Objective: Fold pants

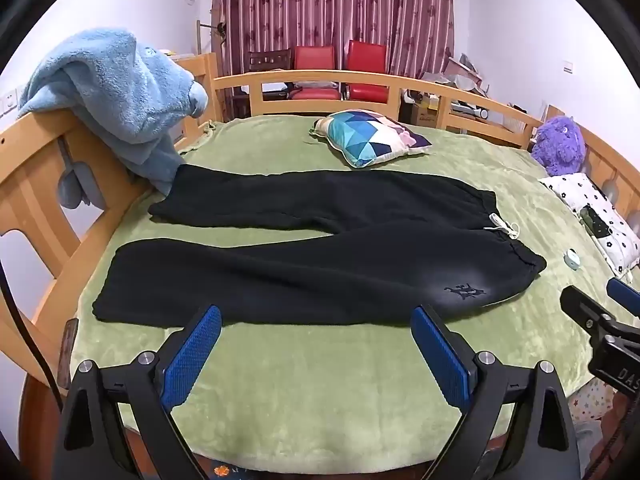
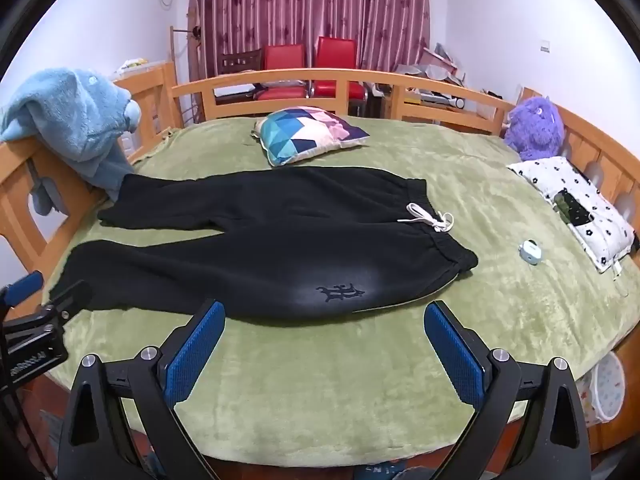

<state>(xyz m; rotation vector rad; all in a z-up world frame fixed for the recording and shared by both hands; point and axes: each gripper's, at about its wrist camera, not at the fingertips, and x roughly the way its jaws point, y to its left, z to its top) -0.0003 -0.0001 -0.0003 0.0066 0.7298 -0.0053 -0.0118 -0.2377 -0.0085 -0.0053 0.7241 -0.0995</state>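
The far pant cuff [image 1: 176, 184] disappears beneath the draped blue blanket [image 1: 116, 92]. The small pale-blue object [image 2: 529, 247] and the embroidered emblem [image 2: 340, 292] are too small to identify. The picture's edge cuts off the right gripper [image 1: 616, 308].

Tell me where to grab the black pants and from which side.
Grip the near leg of the pants at its near edge: left gripper by the cuff, right gripper by the waistband. Come in low from the near side; the pants lie flat, legs spread, so that edge lifts over the far leg.
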